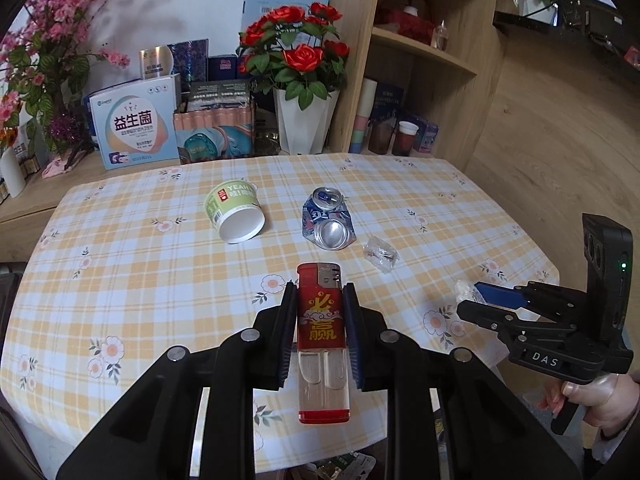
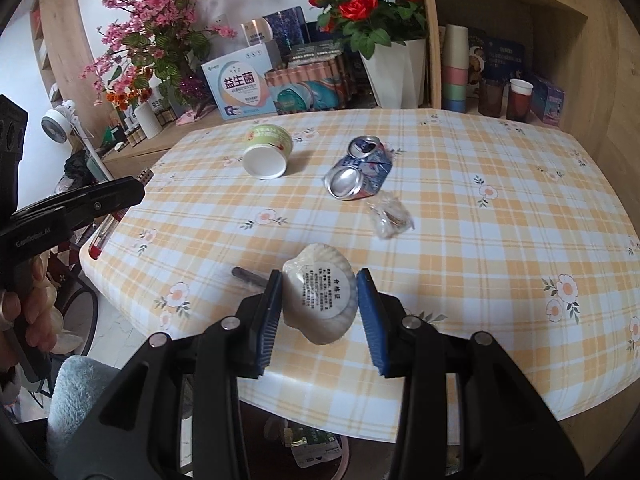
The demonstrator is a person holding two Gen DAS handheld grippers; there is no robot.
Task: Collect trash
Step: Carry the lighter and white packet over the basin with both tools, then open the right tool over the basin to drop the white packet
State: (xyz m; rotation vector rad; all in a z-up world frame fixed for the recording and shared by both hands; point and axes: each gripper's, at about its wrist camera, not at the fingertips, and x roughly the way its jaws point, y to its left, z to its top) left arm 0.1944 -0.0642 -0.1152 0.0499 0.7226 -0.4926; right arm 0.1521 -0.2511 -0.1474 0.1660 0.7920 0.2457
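**Both grippers loaded above the table; three items left on the cloth**

The left gripper [image 1: 319, 304] is seen closed on a red lighter [image 1: 322, 336]. The lighter is clamped upright between the pads at its printed middle, with the metal top above the fingertips and the clear base below them. It is held clear of the checked table [image 1: 132, 280], above the near edge.

The right gripper [image 2: 319, 284] is seen partly closed on a white shell-shaped packet [image 2: 320, 292] bearing a round printed label. The left pad is pressed against the packet's side; at the right pad, contact cannot be confirmed from this angle. The packet is carried above the near part of the table, and its shadow is cast on the cloth beneath.

Each handle is held by a hand, visible at the edge of the other camera's view.

Further out, a crumpled clear wrapper [image 2: 390, 216] is found lying on the cloth. Just beyond it, a crushed can [image 2: 358, 172] is recorded on its side. To the left of the can, apart from it, a green paper cup [image 2: 267, 152] is lying tipped, mouth towards the cameras.

Behind the table, boxes, red roses [image 1: 296, 40] in a white pot and wooden shelves [image 1: 424, 52] are noted.
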